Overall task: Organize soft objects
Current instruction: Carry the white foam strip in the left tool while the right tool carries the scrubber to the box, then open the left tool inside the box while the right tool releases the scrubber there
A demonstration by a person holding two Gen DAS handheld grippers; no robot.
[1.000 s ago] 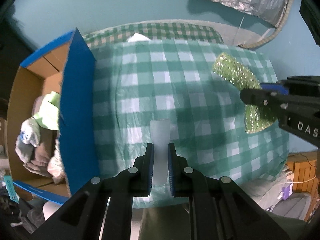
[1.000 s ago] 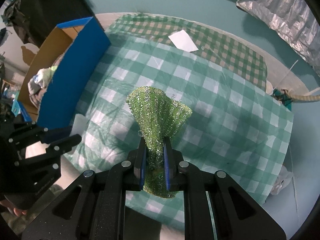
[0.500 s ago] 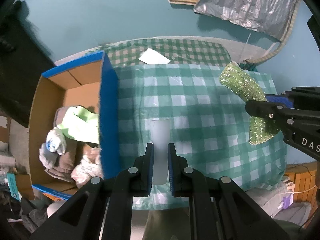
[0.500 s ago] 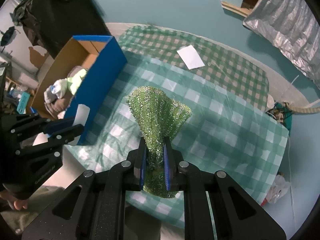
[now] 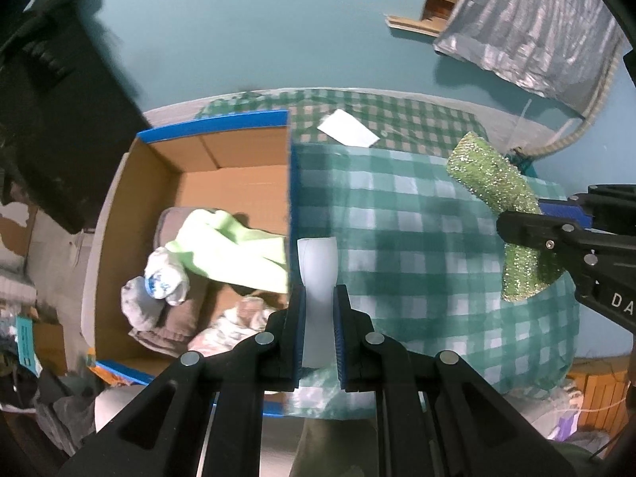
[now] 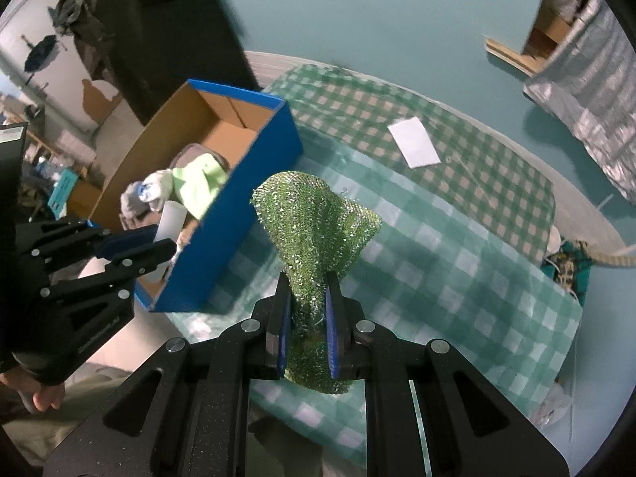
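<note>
My left gripper (image 5: 318, 302) is shut on a pale white foam piece (image 5: 317, 274) and holds it in the air over the right wall of the blue cardboard box (image 5: 289, 183); it also shows in the right wrist view (image 6: 135, 244). My right gripper (image 6: 306, 298) is shut on a glittery green mesh cloth (image 6: 314, 222), held above the checkered table; the cloth also shows in the left wrist view (image 5: 493, 183). The box (image 6: 254, 159) holds a light green cloth (image 5: 230, 246), a white sock (image 5: 165, 278) and grey-brown cloths (image 5: 159, 318).
A green checkered cloth covers the table (image 5: 417, 230). A white paper (image 5: 348, 129) lies at its far side. A silver foil sheet (image 5: 524, 20) lies on the teal floor. A dark cabinet (image 5: 51, 111) stands left of the box. Clutter lies at the lower left.
Both grippers have risen and moved left toward the box, each still holding its object. More of the box's inside is in view now.
</note>
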